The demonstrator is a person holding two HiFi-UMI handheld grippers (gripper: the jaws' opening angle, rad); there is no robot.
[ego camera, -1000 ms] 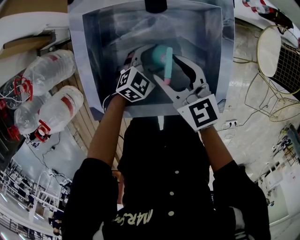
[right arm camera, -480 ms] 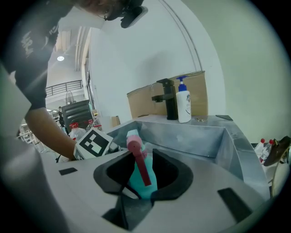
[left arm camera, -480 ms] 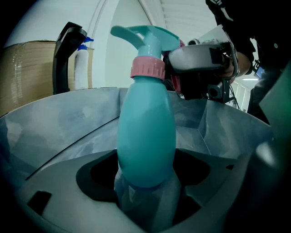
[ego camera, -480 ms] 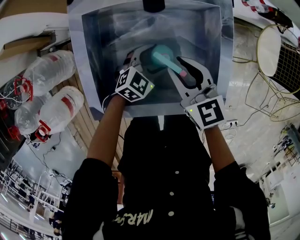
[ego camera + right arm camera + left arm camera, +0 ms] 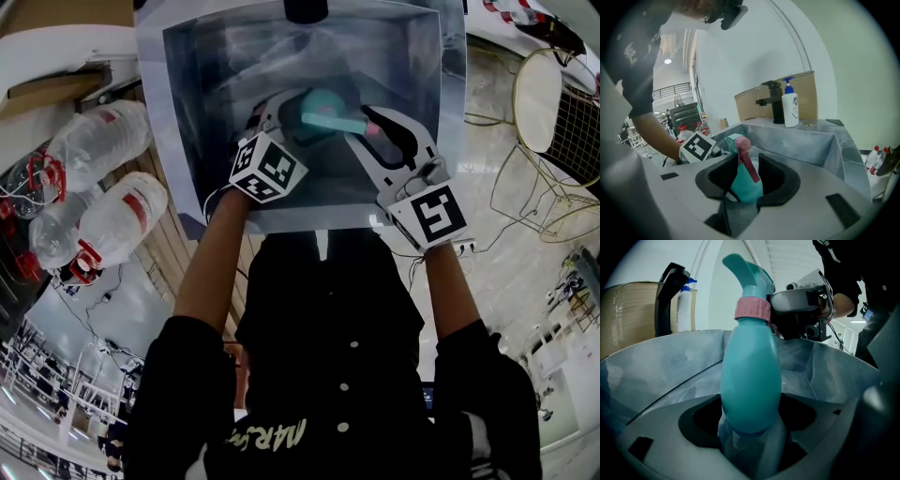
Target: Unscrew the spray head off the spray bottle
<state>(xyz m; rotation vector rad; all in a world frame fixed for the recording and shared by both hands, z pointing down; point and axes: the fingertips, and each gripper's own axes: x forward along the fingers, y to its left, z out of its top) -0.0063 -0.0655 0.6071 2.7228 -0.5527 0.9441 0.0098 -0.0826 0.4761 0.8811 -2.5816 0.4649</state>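
The teal spray bottle [image 5: 751, 380] stands upright in the metal sink [image 5: 187, 141]. My left gripper [image 5: 750, 427] is shut on its lower body. A pink collar [image 5: 752, 310] joins the body to the teal spray head [image 5: 747, 270]. In the right gripper view the spray head [image 5: 740, 176], with its pink trigger, sits between the pads of my right gripper [image 5: 745, 164], touching both, while the jaws are opening slightly. From the head view the spray head [image 5: 333, 122] lies level and points right into the right gripper [image 5: 375, 127]. The left gripper [image 5: 286, 112] is at the bottle's left.
A black faucet [image 5: 773, 101] and a white soap dispenser [image 5: 791, 108] stand on the sink's far rim. Large plastic water bottles [image 5: 103, 131] lie on the floor to the left. A wire chair [image 5: 553, 103] is at the right.
The spray head has turned from pointing toward me to pointing right. My right gripper swung right with it and its jaws narrowed round it. The left gripper has kept still.
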